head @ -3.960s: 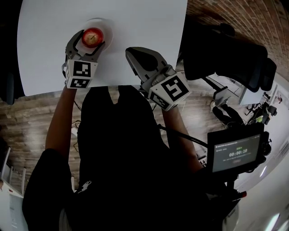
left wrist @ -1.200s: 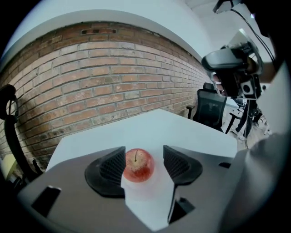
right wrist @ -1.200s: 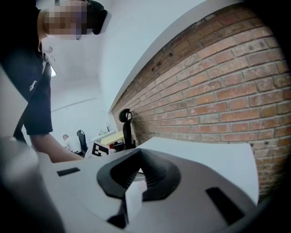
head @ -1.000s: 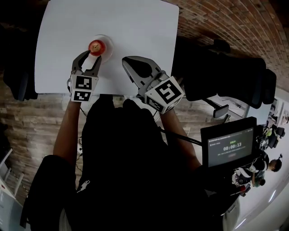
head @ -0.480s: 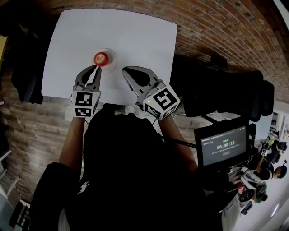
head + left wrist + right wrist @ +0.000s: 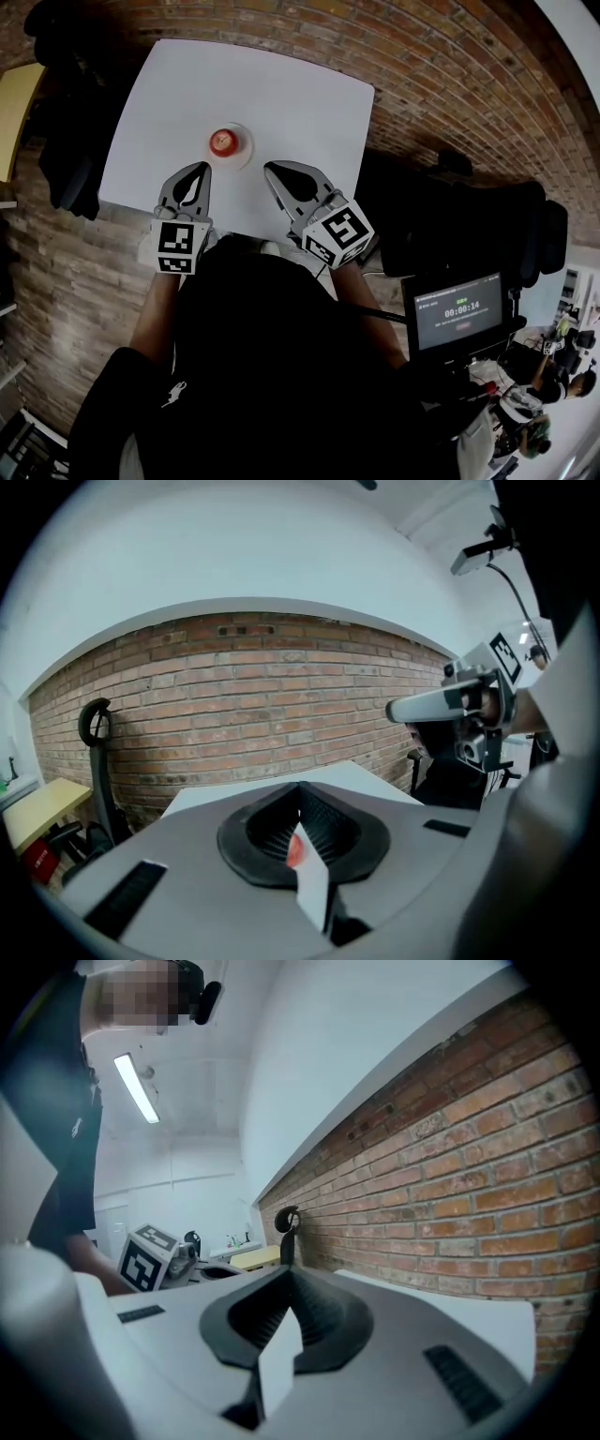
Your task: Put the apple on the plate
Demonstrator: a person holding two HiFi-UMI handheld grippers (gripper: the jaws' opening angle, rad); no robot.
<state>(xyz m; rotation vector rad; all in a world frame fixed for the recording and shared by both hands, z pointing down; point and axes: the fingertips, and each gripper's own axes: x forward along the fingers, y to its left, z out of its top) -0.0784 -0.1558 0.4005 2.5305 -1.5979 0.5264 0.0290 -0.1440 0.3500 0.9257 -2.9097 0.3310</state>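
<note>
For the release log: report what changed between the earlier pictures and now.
The left claw let go of the apple, drew back toward the person and has just been closing, nothing between its jaws. Unchanged: the apple on the plate, the right claw shut and empty over the near edge of the table.

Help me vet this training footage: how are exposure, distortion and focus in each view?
Head view: fisheye bending, table bright, torso underexposed, apple sharp. Left gripper view: curved brick wall, black corners. Right gripper view: same bending, bright ceiling lamp.
</note>
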